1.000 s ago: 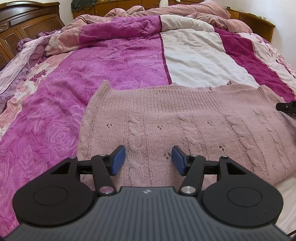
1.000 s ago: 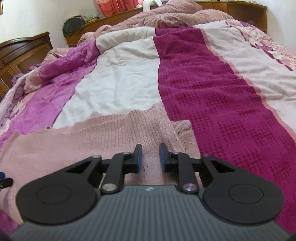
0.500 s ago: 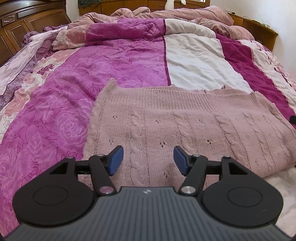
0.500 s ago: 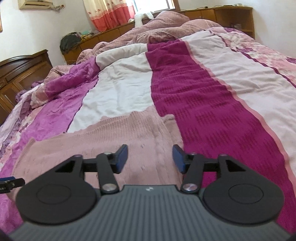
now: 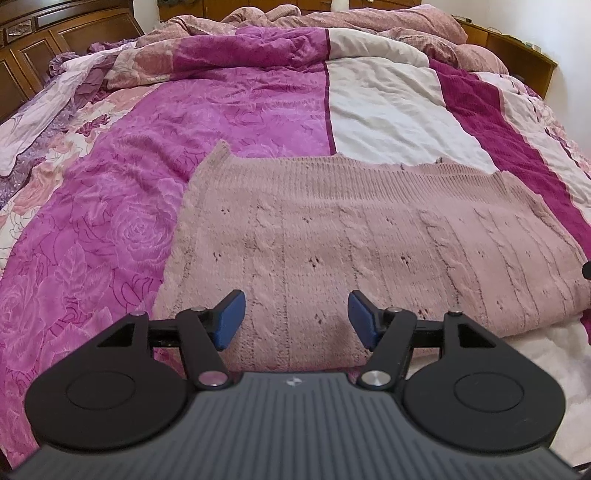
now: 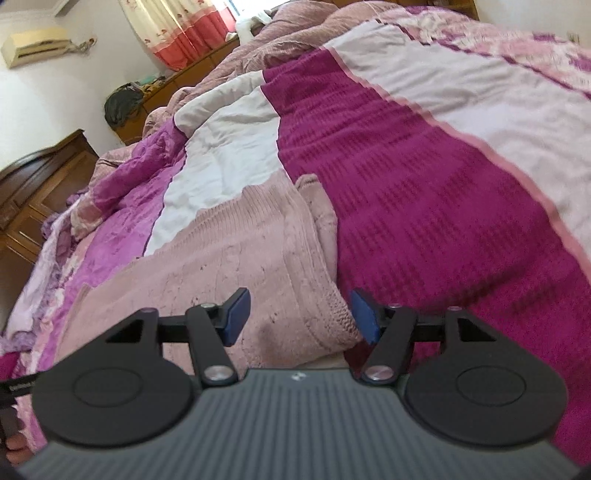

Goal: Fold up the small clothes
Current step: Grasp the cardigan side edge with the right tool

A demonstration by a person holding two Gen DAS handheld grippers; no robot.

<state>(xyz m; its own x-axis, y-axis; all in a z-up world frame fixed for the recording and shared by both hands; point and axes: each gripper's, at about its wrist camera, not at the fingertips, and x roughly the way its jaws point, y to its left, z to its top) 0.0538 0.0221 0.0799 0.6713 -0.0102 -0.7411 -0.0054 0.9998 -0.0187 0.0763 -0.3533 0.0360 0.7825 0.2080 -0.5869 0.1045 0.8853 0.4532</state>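
A dusty-pink cable-knit sweater [image 5: 369, 240] lies flat across the bed, folded into a wide band with its ribbed hem on the far side. My left gripper [image 5: 295, 317] hovers over the near edge of the knit, open, with nothing pinched between its blue pads. In the right wrist view the sweater [image 6: 240, 266] ends in a folded right-hand corner. My right gripper [image 6: 299, 317] is just above that corner, tilted, its jaws opening. The corner lies under the gap and the pads do not press it.
A quilt in magenta, white and dark-red stripes [image 5: 240, 122] covers the bed, bunched up at the far end. Dark wooden furniture [image 5: 33, 48] stands at the left. A curtain [image 6: 184, 33] and a wall air conditioner [image 6: 33, 44] show beyond the bed.
My right gripper's jaws have spread from nearly shut to wide, and it has slid to the sweater's right corner while rolling. My left gripper has drawn back slightly and widened a little.
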